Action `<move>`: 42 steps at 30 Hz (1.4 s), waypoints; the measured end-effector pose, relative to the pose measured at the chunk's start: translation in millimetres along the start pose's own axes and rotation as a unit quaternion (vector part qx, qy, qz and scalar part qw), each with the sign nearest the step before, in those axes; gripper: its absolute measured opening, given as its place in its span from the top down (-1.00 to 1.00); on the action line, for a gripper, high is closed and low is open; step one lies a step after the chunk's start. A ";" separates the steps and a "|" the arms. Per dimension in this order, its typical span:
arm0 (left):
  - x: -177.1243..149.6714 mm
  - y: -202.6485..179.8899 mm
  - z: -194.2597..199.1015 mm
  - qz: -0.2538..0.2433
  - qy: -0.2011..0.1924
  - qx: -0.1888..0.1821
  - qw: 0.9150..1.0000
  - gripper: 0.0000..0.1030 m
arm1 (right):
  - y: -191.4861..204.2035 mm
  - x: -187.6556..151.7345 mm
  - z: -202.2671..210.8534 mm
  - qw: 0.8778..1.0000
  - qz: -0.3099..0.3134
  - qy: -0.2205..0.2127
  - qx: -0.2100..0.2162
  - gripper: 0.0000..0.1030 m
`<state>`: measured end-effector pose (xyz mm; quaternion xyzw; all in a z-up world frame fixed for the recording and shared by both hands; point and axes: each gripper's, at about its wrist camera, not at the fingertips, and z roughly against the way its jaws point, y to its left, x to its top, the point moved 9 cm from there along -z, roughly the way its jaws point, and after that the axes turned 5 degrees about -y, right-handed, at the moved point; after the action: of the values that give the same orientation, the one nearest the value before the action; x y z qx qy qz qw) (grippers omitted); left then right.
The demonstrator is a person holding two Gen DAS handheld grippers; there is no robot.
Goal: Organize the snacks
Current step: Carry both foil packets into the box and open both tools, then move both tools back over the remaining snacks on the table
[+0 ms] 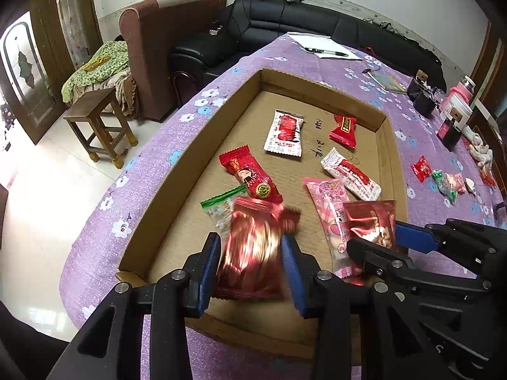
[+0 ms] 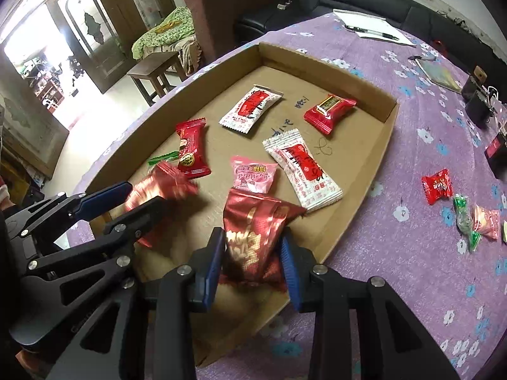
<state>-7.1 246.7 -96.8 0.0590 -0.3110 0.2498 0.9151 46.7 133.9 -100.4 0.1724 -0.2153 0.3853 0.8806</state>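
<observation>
While both grippers hang low over it, the cardboard tray [image 1: 190, 171] lies on a round table covered with a purple flowered cloth [image 1: 421, 145], and it is the biggest thing in both views. Behind the table stand a black leather sofa [image 1: 285, 22], a brown armchair [image 1: 164, 41] and a small wooden stool [image 1: 98, 123].

Inside the tray lie several snacks: two white packets with red print [image 2: 250, 109] [image 2: 304, 171], a pink packet [image 2: 253, 175], a red packet with a cartoon face [image 1: 250, 175], a red candy with twisted ends [image 2: 329, 114] and a clear packet with a green edge [image 1: 221, 204].

Over the near end of the tray, the left gripper [image 1: 250, 262] is clenched on a shiny red foil packet [image 1: 250, 253]; this packet looks blurred. Just beside it, the right gripper [image 2: 252, 256] grasps a second red foil packet [image 2: 253, 237], whose top lies over the pink packet.

On the cloth outside the tray, to the right, a few small candies [image 2: 437, 186] lie near each other.
</observation>
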 end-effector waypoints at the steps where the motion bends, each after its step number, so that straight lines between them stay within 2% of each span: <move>1: 0.2 0.4 0.0 0.001 0.000 0.003 1.000 0.17 | -0.8 0.4 -0.2 1.000 0.000 0.000 -0.001 0.33; 5: 1.0 4.0 0.2 0.005 -0.001 0.011 1.000 -0.01 | -5.2 2.0 1.0 1.000 0.001 -0.008 -0.011 0.25; 10: 3.4 6.6 4.9 0.009 -0.012 0.024 1.000 -0.04 | -9.4 4.6 7.7 1.000 0.001 -0.022 -0.021 0.04; 12: 4.9 8.6 7.2 0.011 -0.017 0.032 0.999 -0.18 | -11.6 6.5 11.2 0.999 0.002 -0.030 -0.025 0.01; 14: 6.8 10.0 10.3 0.015 -0.024 0.036 0.999 -0.23 | -13.0 7.3 15.4 0.999 0.001 -0.039 -0.024 -0.06; 16: 8.2 10.2 12.4 0.016 -0.028 0.041 0.999 -0.24 | -15.6 8.7 21.0 0.998 -0.001 -0.050 -0.025 -0.20; 18: 9.0 7.9 13.8 0.012 -0.029 0.045 0.998 -0.28 | -18.8 10.7 27.6 0.998 -0.008 -0.061 -0.020 -0.26; 24: 9.8 -9.3 20.8 -0.007 -0.039 0.051 0.998 -0.31 | -31.7 12.9 45.8 0.996 -0.018 -0.083 -0.016 -0.35; 29: 12.7 -32.7 28.5 -0.025 -0.049 0.050 0.997 -0.32 | -52.9 4.3 58.2 0.995 -0.034 -0.091 -0.016 -0.36; 35: 17.1 -75.4 31.5 -0.056 -0.047 0.031 0.997 -0.31 | -108.0 -15.4 78.7 0.992 -0.059 -0.099 -0.045 -0.35; 42: 31.0 -146.9 23.3 -0.091 -0.033 -0.017 0.995 -0.31 | -210.8 -47.0 96.4 0.982 -0.126 -0.097 -0.101 -0.36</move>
<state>74.0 126.1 -52.6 0.0792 -0.3388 0.1583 0.9241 152.9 -75.5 -71.8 0.1447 -0.3136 0.2292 0.9100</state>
